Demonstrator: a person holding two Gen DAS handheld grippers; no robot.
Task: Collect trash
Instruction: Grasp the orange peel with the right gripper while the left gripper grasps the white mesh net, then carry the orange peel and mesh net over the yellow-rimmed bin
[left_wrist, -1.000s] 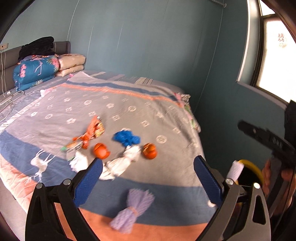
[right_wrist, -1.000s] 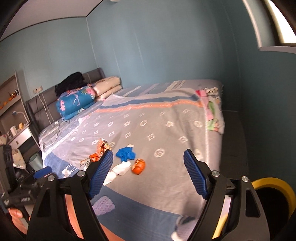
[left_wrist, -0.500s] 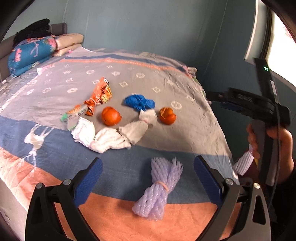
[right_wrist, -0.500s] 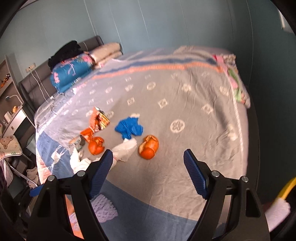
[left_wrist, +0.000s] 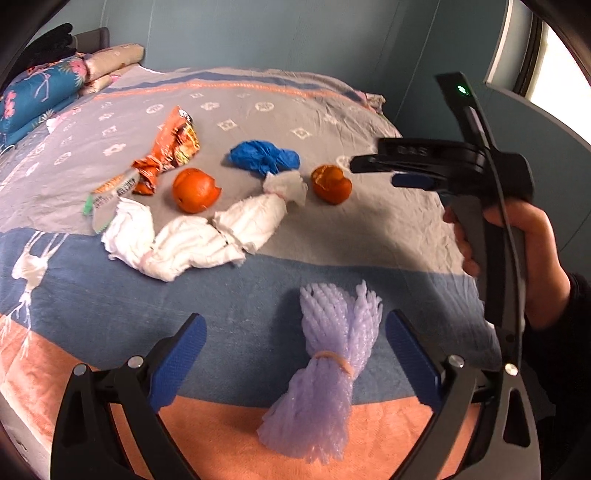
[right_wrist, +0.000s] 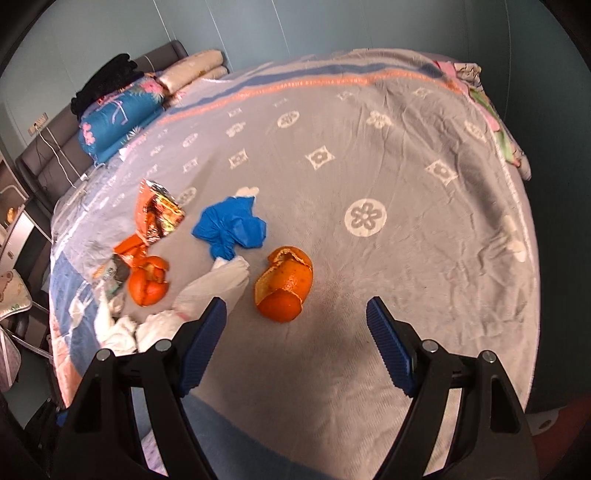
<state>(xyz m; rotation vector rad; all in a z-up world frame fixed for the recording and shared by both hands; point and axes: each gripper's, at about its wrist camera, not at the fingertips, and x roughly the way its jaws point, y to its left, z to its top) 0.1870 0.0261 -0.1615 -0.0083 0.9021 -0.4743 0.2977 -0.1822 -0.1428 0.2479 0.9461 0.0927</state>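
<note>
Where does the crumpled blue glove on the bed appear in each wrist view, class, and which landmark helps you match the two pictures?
Left wrist: blue glove upper centre, left of an orange peel.
Right wrist: blue glove left of centre, up-left of that peel.
Shared landmark: orange snack wrapper, left of the glove in both.

We've got a soft woven cloth bedspread (right_wrist: 406, 177), matt and a bit wrinkled. The purple foam net (left_wrist: 325, 373) looks like squishy plastic mesh, slightly shiny, cinched with a rubber band. The white tissue wads (left_wrist: 192, 236) are crumpled matt paper. The snack wrapper (right_wrist: 157, 214) is crinkly foil, glossy. The blue glove (right_wrist: 231, 229) looks like thin, smooth rubbery plastic. Both orange peels (right_wrist: 284, 284) are dimpled with a faint sheen. The gripper pads (left_wrist: 410, 354) are ribbed blue rubber on matt black plastic frames with small metal screws.
</note>
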